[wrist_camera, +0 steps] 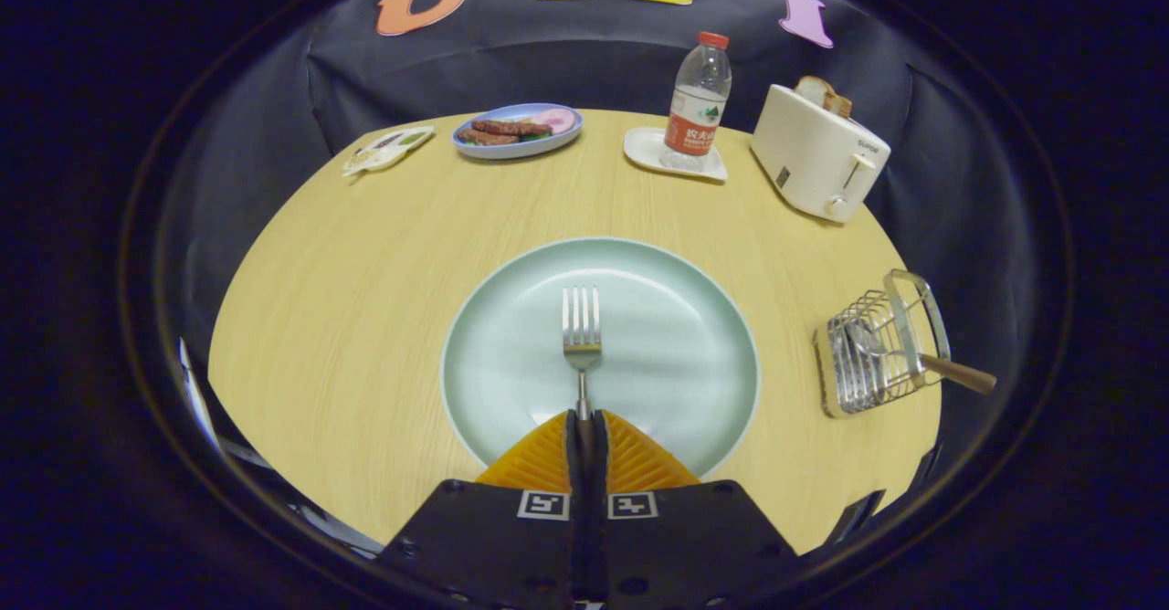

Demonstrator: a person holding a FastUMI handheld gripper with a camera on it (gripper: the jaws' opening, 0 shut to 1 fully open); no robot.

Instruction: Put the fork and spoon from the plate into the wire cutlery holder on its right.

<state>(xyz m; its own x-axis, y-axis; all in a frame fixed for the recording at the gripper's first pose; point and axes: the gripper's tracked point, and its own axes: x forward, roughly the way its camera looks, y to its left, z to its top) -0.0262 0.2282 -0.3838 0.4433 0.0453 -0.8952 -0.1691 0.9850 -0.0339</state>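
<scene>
two ribbed jaws round slim steel fork (582,336)

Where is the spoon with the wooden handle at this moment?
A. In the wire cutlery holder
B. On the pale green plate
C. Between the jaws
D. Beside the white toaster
A: the spoon with the wooden handle lies in the wire cutlery holder, while the gripper has its jaws shut on the metal fork.

round wooden table (365,254), black cloth wall (566,53) behind.

Rides on the gripper (584,420), looking forward and down along closed jaws, close above the tabletop (347,263), toward the booth wall.
</scene>
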